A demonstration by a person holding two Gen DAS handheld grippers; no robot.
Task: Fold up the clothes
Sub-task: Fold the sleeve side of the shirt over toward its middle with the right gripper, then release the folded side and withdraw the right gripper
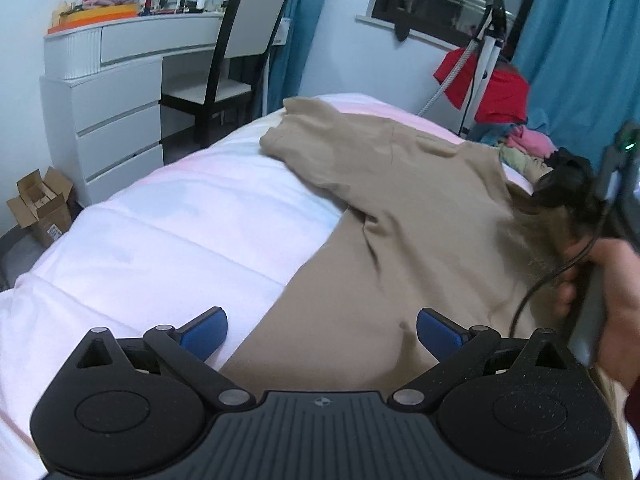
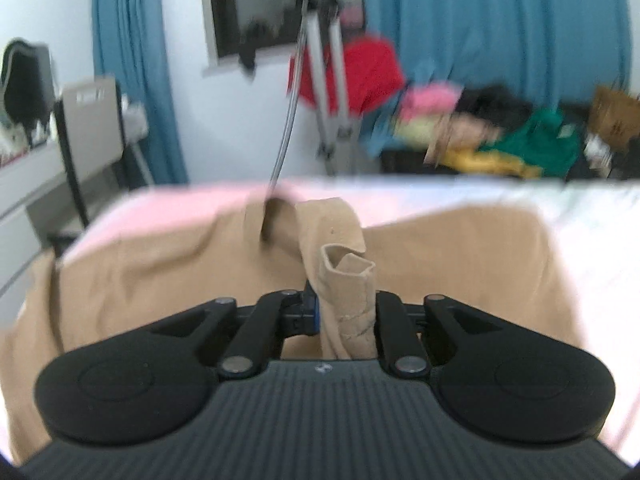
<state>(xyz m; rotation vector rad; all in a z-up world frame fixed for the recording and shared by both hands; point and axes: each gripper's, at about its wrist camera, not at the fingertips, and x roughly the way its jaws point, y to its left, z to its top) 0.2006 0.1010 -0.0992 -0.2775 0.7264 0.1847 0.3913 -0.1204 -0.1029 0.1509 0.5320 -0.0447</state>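
A tan long-sleeved garment [image 1: 420, 216] lies spread across the bed, one sleeve stretched toward the far left corner. My left gripper [image 1: 322, 334] hovers open over the garment's near edge, blue pads wide apart with nothing between them. In the right wrist view the same tan garment [image 2: 160, 256] covers the bed, and my right gripper [image 2: 346, 308] is shut on a bunched fold of its fabric [image 2: 348, 280] that stands up between the fingers. The right gripper's body [image 1: 616, 208] and the hand holding it [image 1: 616, 280] show at the right edge of the left wrist view.
The bed has a white and pink quilt [image 1: 180, 224]. A white dresser [image 1: 116, 92] and a chair [image 1: 236, 60] stand beyond its left side, a cardboard box [image 1: 40, 208] on the floor. A garment steamer stand [image 2: 324, 80] and a pile of colourful clothes [image 2: 480, 128] sit behind the bed.
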